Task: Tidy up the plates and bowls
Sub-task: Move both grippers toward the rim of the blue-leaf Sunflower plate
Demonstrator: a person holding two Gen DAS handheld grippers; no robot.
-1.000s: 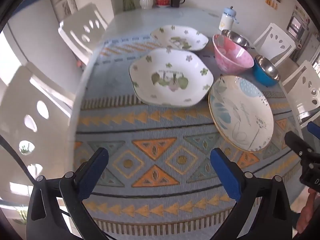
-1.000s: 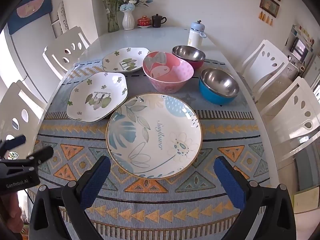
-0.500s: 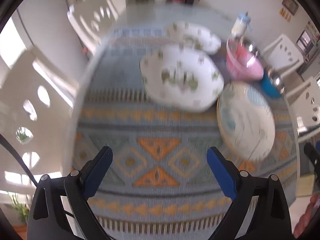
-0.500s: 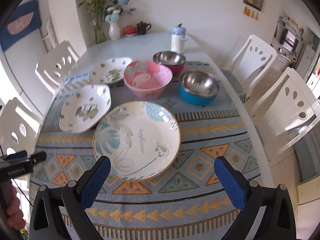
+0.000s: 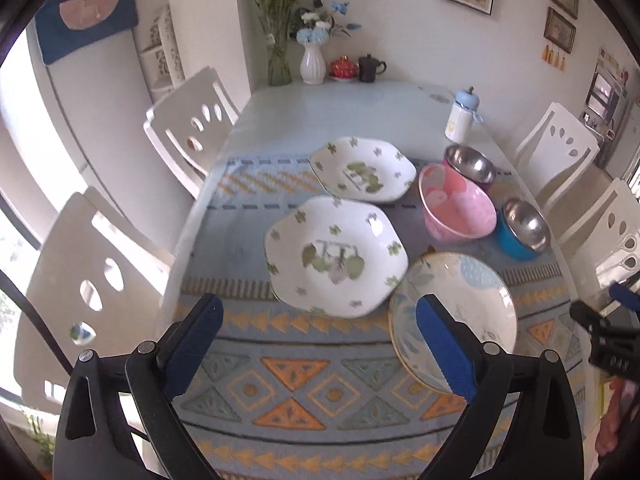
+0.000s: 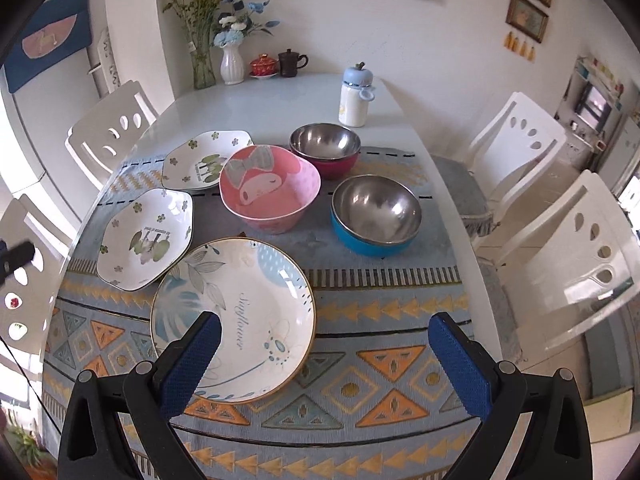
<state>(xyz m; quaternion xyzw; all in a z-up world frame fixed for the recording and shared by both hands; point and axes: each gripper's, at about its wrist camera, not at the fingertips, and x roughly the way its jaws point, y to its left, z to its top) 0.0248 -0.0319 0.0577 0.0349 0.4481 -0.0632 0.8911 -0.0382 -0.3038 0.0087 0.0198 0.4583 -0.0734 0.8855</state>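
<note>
Round "Sunflower" plate point(image 6: 233, 316), gold-rimmed with blue-grey leaves, lies flat; both grippers' fingers point(image 6: 187, 364) spread wide, empty.

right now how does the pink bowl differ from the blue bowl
The pink bowl has a cartoon face printed inside; the blue bowl has a bare, shiny metal inside. The pink bowl's rim looks squarish, the blue bowl's round. Both sit upright and empty on the patterned mat, side by side.

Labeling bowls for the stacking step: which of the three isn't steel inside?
The pink bowl with the cartoon face printed inside. The blue-shelled bowl to its right and the maroon-shelled bowl behind it both have bare shiny metal interiors.
</note>
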